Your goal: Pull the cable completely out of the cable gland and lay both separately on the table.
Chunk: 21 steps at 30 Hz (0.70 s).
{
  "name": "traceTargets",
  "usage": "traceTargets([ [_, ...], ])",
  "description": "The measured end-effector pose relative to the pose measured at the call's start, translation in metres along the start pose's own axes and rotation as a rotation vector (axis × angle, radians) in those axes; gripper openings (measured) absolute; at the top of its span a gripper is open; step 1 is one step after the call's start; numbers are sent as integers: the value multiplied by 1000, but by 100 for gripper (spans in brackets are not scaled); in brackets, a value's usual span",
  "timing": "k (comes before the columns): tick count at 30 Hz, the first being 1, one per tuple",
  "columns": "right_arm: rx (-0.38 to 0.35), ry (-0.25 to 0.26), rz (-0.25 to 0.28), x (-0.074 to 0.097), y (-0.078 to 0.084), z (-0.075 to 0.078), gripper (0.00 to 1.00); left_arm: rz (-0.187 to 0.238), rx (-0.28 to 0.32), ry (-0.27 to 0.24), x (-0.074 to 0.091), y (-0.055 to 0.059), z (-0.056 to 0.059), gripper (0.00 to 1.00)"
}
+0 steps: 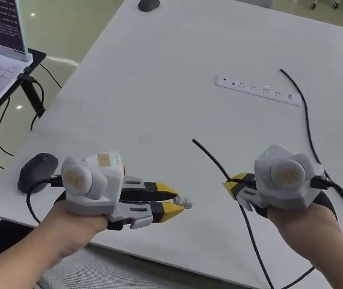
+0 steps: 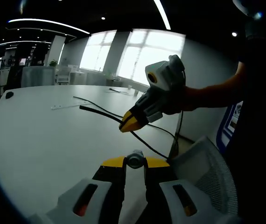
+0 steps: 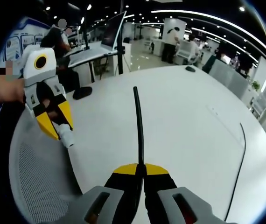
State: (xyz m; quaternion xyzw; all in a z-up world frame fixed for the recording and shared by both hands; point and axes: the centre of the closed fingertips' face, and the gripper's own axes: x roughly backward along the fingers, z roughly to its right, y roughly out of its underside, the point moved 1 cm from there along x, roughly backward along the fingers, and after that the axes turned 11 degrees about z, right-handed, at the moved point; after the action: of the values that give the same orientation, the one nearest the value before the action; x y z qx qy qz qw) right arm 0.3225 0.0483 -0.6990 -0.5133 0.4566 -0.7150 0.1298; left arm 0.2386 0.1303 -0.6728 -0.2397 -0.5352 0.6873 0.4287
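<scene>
The left gripper [image 1: 174,202] is closed on the gland [image 1: 185,203], a small pale grey fitting pinched between its yellow tips and sticking out just past them. In the left gripper view the gland [image 2: 135,159] sits right at the tips of that gripper [image 2: 135,163], its round end facing the camera.

The right gripper [image 1: 230,182] is clamped on the black cable [image 1: 210,158]. In its own view the jaws of the right gripper [image 3: 140,169] are pressed together on the cable [image 3: 138,126], which runs straight ahead from the tips to a bare free end. Behind this gripper the rest of the cable drops past the near edge of the bench [image 1: 159,90].

The cable is fully out of the gland. The free end points up and away from the right gripper and stands well apart from the gland, which is off to that gripper's left [image 3: 67,137]. From the left gripper, the right gripper [image 2: 127,123] is ahead and slightly to the right, with the cable [image 2: 98,111] reaching leftward from its tips over the bench. Neither part lies on the bench; each is held in a gripper near its front edge.

Beyond the right gripper a white power strip [image 1: 259,90] lies flat on the bench. A dark mouse [image 1: 37,168] sits just behind the left gripper.
</scene>
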Motion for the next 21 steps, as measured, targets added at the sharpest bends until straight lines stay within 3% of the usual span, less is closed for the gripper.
traceTargets([
  [11,24,-18,-15,-40,-21,1,0,-11,8,-25,23,12,-25,15],
  [21,81,-51,-45,-73,-32,-9,0,-26,22,-34,35,25,-35,15],
])
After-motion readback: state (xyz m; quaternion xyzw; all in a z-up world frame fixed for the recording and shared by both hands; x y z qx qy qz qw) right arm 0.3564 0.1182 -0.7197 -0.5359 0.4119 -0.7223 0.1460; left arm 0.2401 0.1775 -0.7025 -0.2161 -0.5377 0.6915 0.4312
